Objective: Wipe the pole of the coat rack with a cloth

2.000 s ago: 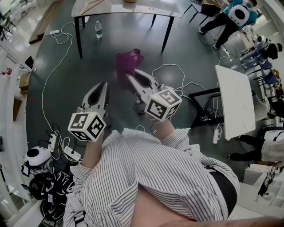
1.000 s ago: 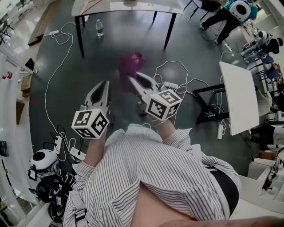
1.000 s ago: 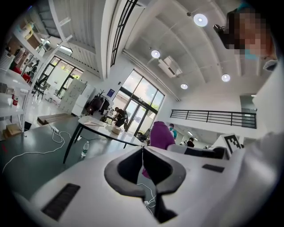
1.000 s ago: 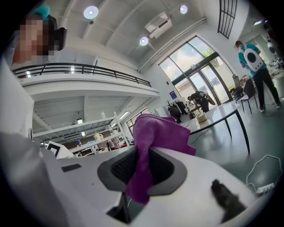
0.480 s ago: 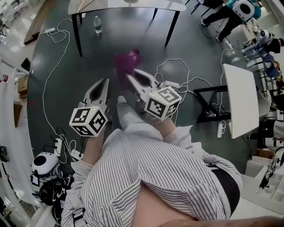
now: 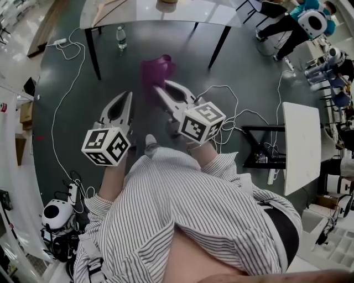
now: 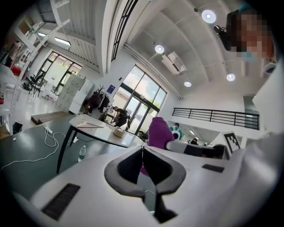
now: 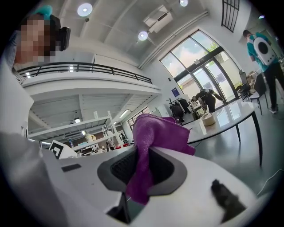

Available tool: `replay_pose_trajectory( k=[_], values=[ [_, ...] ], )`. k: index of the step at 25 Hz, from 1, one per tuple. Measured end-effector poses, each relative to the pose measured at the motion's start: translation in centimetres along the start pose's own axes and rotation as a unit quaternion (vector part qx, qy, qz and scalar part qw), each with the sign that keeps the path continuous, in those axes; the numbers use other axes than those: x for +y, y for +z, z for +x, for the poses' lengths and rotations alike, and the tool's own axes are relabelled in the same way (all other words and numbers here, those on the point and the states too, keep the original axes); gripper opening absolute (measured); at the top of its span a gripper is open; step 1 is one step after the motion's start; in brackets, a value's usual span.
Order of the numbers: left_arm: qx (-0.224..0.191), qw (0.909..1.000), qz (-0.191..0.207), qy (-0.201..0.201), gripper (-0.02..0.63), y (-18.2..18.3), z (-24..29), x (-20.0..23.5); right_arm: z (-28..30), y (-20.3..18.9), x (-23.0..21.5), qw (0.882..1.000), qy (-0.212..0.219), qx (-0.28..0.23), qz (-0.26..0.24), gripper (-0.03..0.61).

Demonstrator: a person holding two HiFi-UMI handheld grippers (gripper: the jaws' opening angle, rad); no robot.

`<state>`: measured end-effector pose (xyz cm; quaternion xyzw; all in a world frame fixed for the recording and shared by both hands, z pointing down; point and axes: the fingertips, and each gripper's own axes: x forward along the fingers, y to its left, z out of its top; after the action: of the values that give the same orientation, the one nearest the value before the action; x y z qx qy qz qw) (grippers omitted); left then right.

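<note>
A purple cloth [image 6: 155, 69] hangs bunched from the tips of my right gripper [image 6: 157, 87], which is shut on it; in the right gripper view the cloth [image 8: 153, 133] runs down between the dark pads. My left gripper [image 6: 128, 95] is held beside it at the left, shut with nothing in it; its tips meet in the left gripper view [image 7: 143, 147]. That view also shows the cloth [image 7: 159, 131] and the right gripper's body to the right. No coat rack pole stands near the grippers. Both are held over the dark floor.
A white table [image 6: 166, 12] on black legs stands ahead, a tape roll on it and a water bottle [image 6: 121, 37] under it. White cables [image 6: 61, 105] trail over the floor. Another white table [image 6: 301, 145] is at the right. People are at the far right.
The person has stepped forward: the table ahead is nearer, and a shoe now shows below the grippers. Both grippers keep their pose, the cloth still held in the right one.
</note>
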<state>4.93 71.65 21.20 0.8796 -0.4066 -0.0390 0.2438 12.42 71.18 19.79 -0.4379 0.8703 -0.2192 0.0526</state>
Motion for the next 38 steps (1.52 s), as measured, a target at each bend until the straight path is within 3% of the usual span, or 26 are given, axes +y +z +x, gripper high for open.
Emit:
replay_pose_trajectory(
  k=[4,9,17,24,38],
  values=[
    [0.019,0.9996,0.009,-0.019,0.015,1.3,5.4,1.5,3.7,2.3,-3.8,1.0,0.007,-0.005,0.001,0.074],
    [0.01,0.9999,0.006,-0.012,0.015,3.9,9.9,3.8,7.3,4.7,-7.0,1.0,0.016,-0.008,-0.011,0.074],
    [0.024,0.9997,-0.005,-0.003,0.015,4.8,13.4,7.4,11.9,4.3,-10.0,1.0,0.015,0.014,0.006,0.074],
    [0.024,0.9997,-0.003,-0.004,0.015,6.6,18.0,11.6,16.2,5.7,-14.2,1.0,-0.008,0.004,0.012,0.074],
    [0.03,0.999,0.005,-0.033,0.015,16.4,27.8,22.5,31.3,12.6,-19.1,1.0,-0.024,-0.014,0.0,0.074]
  ],
)
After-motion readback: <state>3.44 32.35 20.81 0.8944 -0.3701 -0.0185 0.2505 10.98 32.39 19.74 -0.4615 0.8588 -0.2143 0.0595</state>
